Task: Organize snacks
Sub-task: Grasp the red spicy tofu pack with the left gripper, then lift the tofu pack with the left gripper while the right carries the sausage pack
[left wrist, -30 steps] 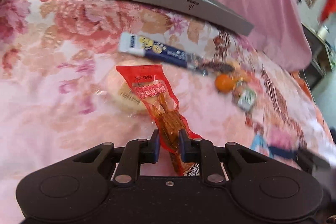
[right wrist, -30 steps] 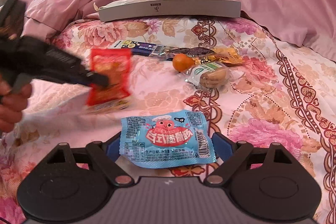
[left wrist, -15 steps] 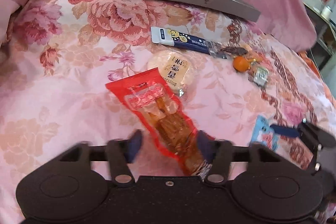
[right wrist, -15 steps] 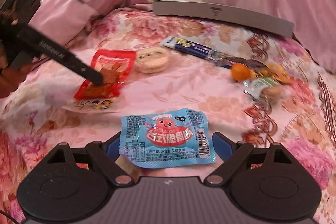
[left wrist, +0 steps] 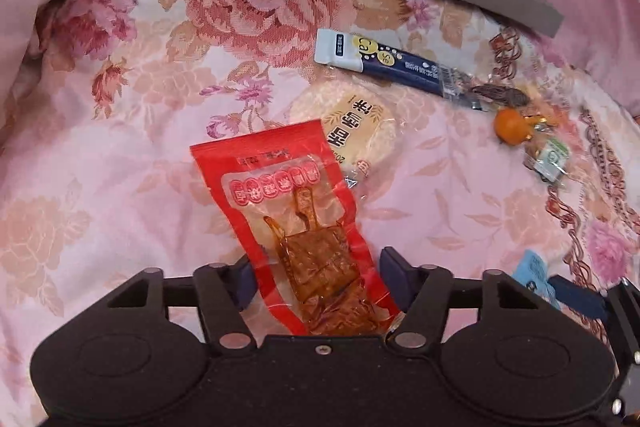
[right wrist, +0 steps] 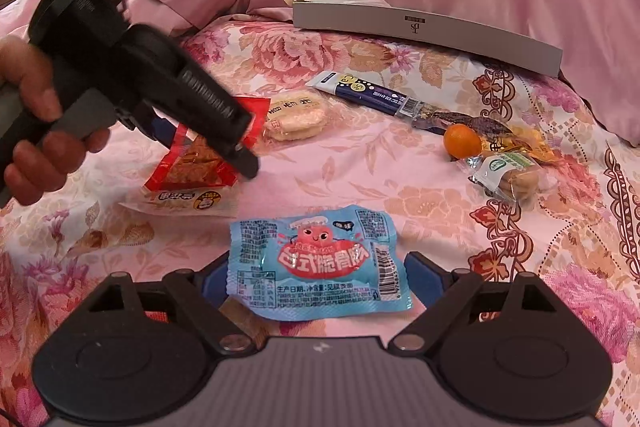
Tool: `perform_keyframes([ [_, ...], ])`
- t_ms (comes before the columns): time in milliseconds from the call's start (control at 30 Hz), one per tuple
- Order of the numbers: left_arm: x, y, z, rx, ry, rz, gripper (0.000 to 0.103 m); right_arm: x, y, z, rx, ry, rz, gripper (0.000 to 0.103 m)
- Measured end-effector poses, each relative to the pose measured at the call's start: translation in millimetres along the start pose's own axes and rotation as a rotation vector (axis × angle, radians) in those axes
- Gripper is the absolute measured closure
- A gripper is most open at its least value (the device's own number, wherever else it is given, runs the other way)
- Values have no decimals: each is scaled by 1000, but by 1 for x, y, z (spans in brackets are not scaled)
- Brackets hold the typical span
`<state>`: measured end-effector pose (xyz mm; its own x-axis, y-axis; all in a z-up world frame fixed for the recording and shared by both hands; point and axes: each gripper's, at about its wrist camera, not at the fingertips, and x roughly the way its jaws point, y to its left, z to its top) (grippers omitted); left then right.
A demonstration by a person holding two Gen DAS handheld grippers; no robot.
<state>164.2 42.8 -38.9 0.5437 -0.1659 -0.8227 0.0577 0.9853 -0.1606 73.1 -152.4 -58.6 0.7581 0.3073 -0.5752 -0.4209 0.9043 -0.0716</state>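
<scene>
Left gripper: a second ago we had the red packet pinched; the fingers then let go and are now closing again, packet between them, pads not visibly pressing. We read this as a re-grip. It lies on the bed, overlapping the rice cracker. Right gripper stands wide around the blue packet; grip uncertain.

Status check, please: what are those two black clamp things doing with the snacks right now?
Left hand-held gripper closing around red packet. Right hand-held gripper wide around blue packet. Nothing blocking.
</scene>
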Motion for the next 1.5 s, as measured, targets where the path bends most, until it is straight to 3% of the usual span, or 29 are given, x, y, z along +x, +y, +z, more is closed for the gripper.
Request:
perform_keyframes([
  [133, -10, 15, -8, 70, 4, -68, 50, 1, 0, 1, 13, 0, -7, 12],
  [333, -20, 35, -22, 143, 18, -219, 49, 5, -2, 4, 39, 12, -7, 10],
  [567, -18, 19, -30, 255, -16, -192, 40, 16, 0, 11, 65, 39, -26, 6],
  [733, -20, 23, -27, 226, -14, -181, 51, 13, 5, 8, 45, 32, -62, 17],
  [833, -22, 20, -28, 230, -14, -188, 57, 11, 6, 7, 52, 29, -70, 18],
  [1033, -26, 11, -36, 253, -30, -226, 58, 7, 16, 5, 37, 15, -105, 19],
  [1500, -34, 5, -45, 196, -100, -335, 58, -3, 31, -2, -36, -30, -145, 22],
])
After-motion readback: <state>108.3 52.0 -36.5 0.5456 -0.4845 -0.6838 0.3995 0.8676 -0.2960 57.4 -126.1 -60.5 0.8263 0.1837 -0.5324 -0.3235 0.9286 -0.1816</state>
